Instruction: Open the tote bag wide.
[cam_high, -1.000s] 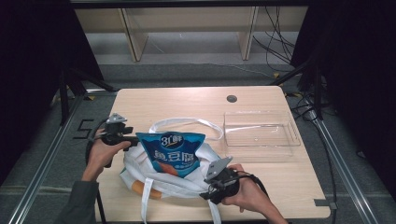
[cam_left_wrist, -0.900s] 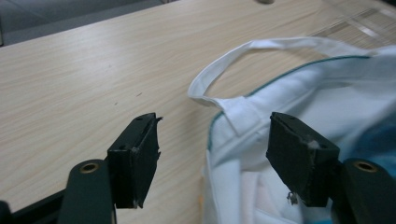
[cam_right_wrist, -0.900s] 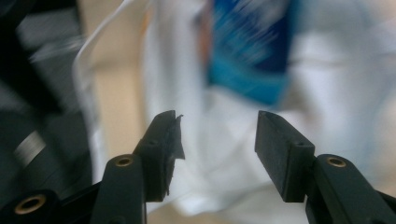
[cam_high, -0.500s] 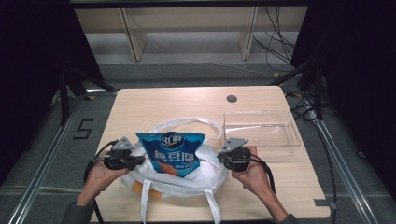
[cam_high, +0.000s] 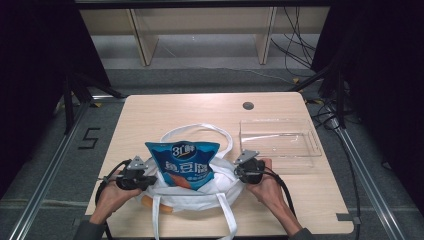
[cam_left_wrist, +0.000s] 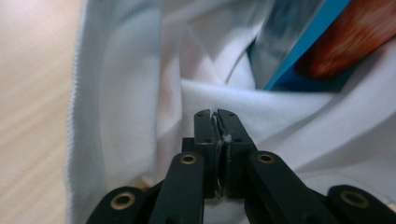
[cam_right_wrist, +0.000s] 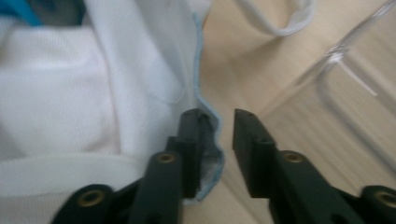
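- A clear plastic tray (cam_high: 280, 137) is set on the right half of the wooden table (cam_high: 165, 110).
- A dark round hole (cam_high: 248, 105) is seen near the table's far edge.
- Cables (cam_high: 300, 40) are strewn on the floor behind.

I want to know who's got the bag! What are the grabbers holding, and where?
The left gripper pinches the white bag's cloth by the opening. The right gripper is open at its edge.

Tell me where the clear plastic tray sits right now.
In the high view the clear plastic tray lies on the table's right half, just beyond the right tool and right of the white bag.
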